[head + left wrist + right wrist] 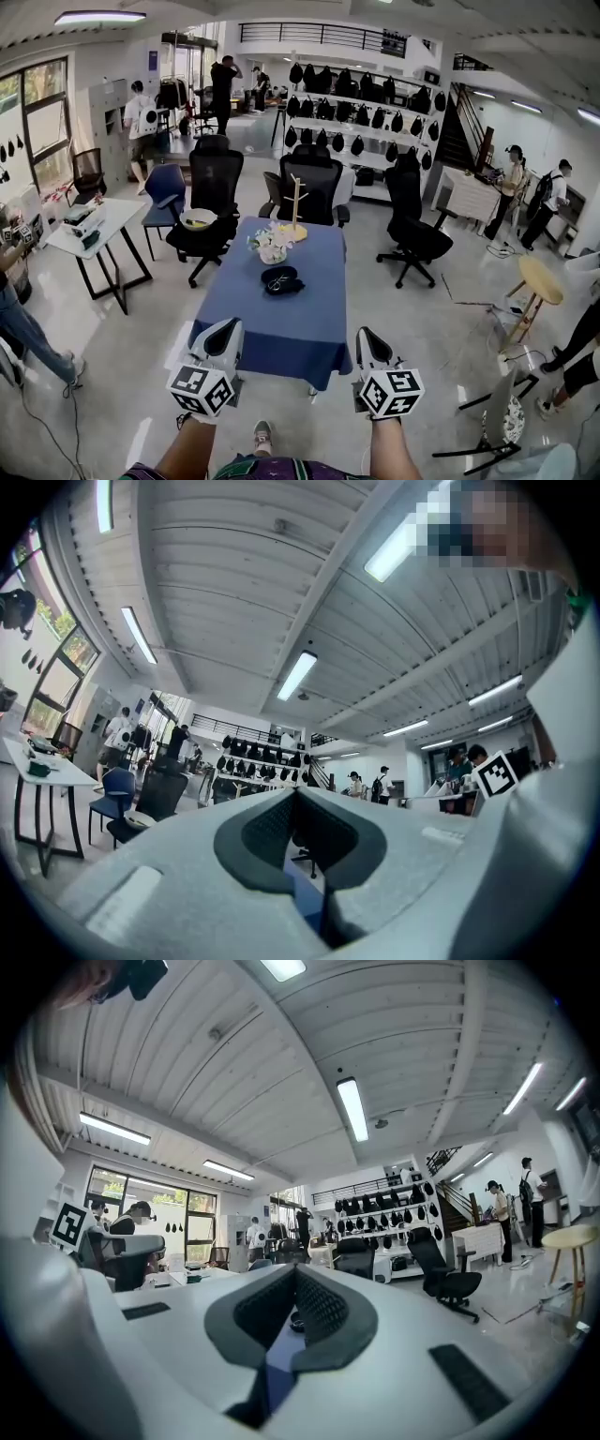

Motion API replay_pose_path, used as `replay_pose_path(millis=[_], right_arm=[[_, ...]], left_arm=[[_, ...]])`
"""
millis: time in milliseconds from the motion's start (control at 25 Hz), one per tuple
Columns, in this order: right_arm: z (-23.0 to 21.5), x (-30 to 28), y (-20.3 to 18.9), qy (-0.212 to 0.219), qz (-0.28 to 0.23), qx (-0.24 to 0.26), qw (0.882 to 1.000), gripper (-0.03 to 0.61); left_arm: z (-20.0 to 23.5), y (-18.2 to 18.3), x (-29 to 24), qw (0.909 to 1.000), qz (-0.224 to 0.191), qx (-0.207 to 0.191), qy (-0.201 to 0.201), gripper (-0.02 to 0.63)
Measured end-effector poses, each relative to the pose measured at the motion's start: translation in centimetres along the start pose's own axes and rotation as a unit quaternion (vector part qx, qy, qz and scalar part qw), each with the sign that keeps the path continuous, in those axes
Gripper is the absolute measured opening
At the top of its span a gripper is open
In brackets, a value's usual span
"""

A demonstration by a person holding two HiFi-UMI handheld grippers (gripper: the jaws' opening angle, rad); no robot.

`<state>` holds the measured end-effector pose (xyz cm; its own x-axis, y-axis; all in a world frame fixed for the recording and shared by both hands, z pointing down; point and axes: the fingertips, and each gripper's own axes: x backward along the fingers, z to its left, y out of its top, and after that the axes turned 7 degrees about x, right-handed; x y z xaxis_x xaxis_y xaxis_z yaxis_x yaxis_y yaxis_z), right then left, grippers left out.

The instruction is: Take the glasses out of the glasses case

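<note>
Glasses case (282, 280): dark oval at frame centre, lying near the middle of the blue table (314, 328). Long axis runs roughly left-right across the frame. Too small to tell whether the lid is up, or to make out the glasses for sure.

It lies ahead of both grippers, up-frame and between them, and well apart from each. Left gripper (228, 328) sits low and left of centre, a bit nearer. Right gripper (366, 336) sits low and right of centre. Both hang around the table's near edge.

Left gripper view: jaws pressed together, nothing between them. Right gripper view: the same, tips meeting and empty, with a dark speck past them that is likely the case.

Bare cloth between grippers and case, so there is open room for a straight forward reach. Flower bunch (272, 246) is just beyond the case, with a wooden stand (296, 211) further up. Little room on the far side.
</note>
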<state>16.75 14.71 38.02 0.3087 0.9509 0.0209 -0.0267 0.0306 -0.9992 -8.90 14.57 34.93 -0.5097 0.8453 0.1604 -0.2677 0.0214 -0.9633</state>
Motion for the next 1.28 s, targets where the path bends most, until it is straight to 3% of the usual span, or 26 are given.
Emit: replay_pose_path(millis=[520, 880, 1280], right_arm=[[-3.6, -8.1, 0.2, -0.021, 0.010, 0.007, 1.000, 0.003], [-3.1, -16.3, 0.3, -0.011, 0.020, 0.020, 1.000, 0.003], [-2.4, -23.8, 1.3, -0.017, 0.013, 0.018, 1.000, 0.003]], left_arm=[[4.8, -0.1, -8.2, 0.9999, 0.005, 0.000, -0.011, 0.017], [11.1, 0.1, -13.4, 0.9999, 0.014, 0.009, -0.003, 0.015], [16.7, 1.5, -18.4, 0.9997, 0.014, 0.008, -0.020, 0.017]])
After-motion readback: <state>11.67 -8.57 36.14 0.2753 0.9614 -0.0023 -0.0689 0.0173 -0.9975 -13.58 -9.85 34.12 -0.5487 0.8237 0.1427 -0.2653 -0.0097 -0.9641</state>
